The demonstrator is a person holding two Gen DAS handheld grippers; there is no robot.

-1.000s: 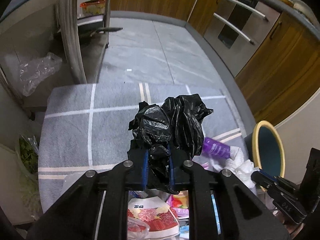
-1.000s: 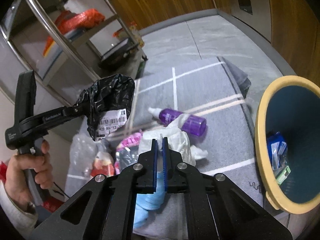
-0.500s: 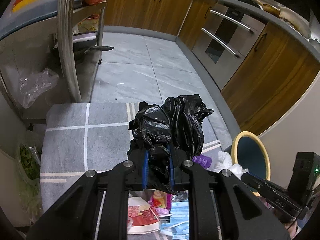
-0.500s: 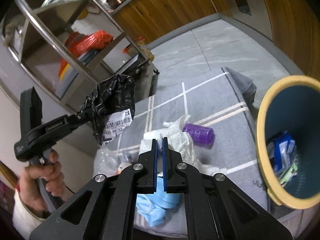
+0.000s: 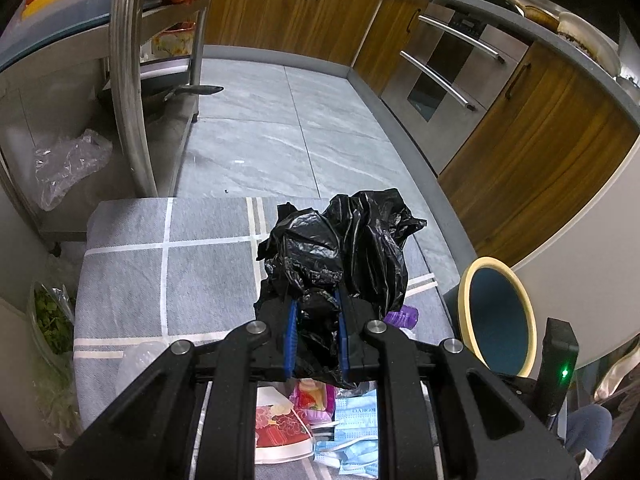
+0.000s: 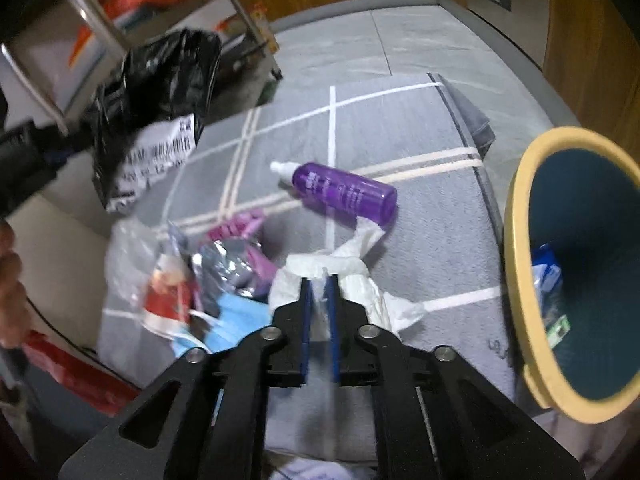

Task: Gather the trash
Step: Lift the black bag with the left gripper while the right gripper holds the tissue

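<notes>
My left gripper [image 5: 316, 300] is shut on a crumpled black plastic bag [image 5: 340, 248] and holds it in the air above the grey rug [image 5: 168, 280]. In the right wrist view the same bag [image 6: 156, 80] hangs at upper left and shows a white barcode label. My right gripper [image 6: 319, 280] points down at a crumpled white tissue [image 6: 360, 276] on the rug. Its jaws are opening, the tissue shows in the narrow gap, and the pads do not press on it. A purple bottle [image 6: 344, 192] lies just beyond the tissue. The yellow-rimmed teal bin [image 6: 520, 208] stands at the right.
Wrappers [image 6: 224, 264] and a blue face mask [image 6: 236, 316] lie left of the tissue. A metal rack [image 5: 128, 80] stands at the far left with a clear plastic bag [image 5: 68, 164] under it. Wooden cabinets [image 5: 540, 152] and an oven line the right side. A bag of greens [image 5: 48, 316] sits beside the rug.
The right gripper has dropped closer to the white tissue and its shut jaws have parted. The left gripper has risen a little, still gripping the black bag.
</notes>
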